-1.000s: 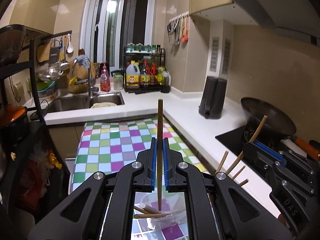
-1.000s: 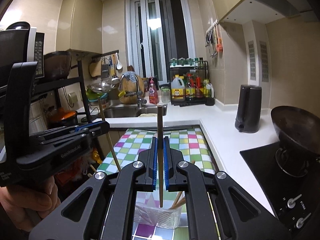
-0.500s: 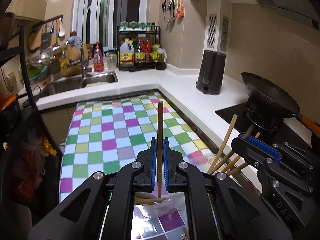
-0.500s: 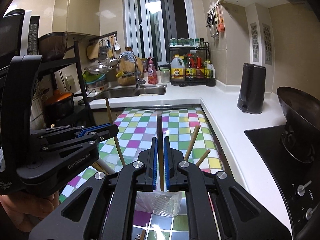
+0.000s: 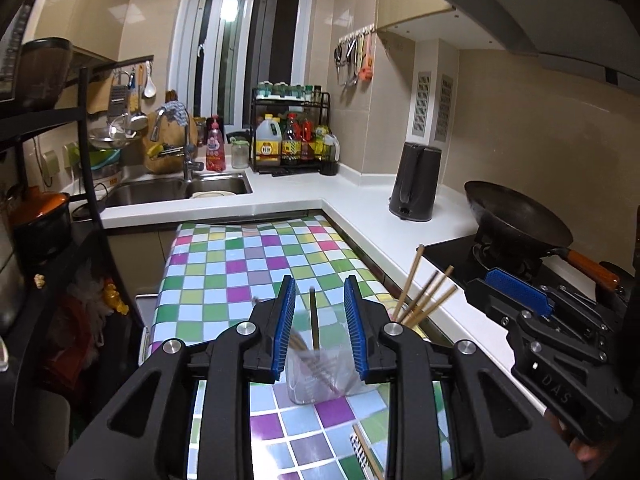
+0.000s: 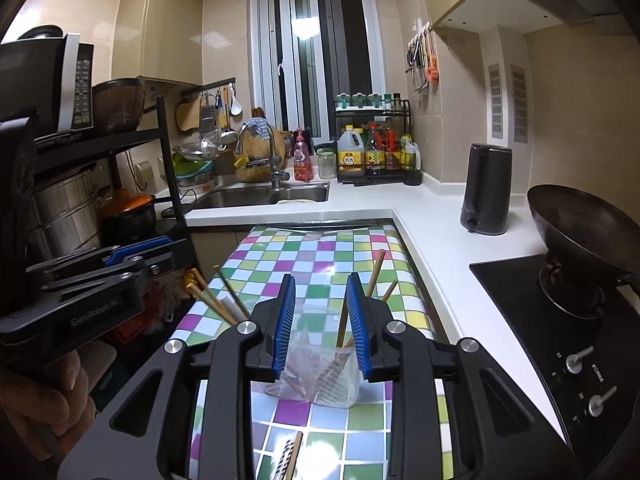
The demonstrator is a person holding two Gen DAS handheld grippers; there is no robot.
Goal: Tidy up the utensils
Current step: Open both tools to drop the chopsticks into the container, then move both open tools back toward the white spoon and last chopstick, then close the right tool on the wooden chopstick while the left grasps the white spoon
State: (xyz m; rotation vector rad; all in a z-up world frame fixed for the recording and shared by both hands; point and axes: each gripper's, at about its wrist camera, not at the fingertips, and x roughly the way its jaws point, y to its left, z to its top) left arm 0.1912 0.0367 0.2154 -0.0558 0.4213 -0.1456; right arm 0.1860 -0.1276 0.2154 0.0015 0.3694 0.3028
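Observation:
Two clear plastic cups stand on the checkered table. In the left wrist view my left gripper is open above one clear cup; a brown chopstick stands loose in it between the jaws. In the right wrist view my right gripper is open above the other clear cup, which holds several chopsticks. The right gripper also shows at the right of the left wrist view. The left gripper shows at the left of the right wrist view.
One more chopstick lies on the checkered table in front of the cups. A white counter runs along the right with a black kettle, a wok on the stove, and a sink at the back.
Both grippers opened and let go of their chopsticks, which dropped into the cups. Both views tilted back up after dipping towards the table.

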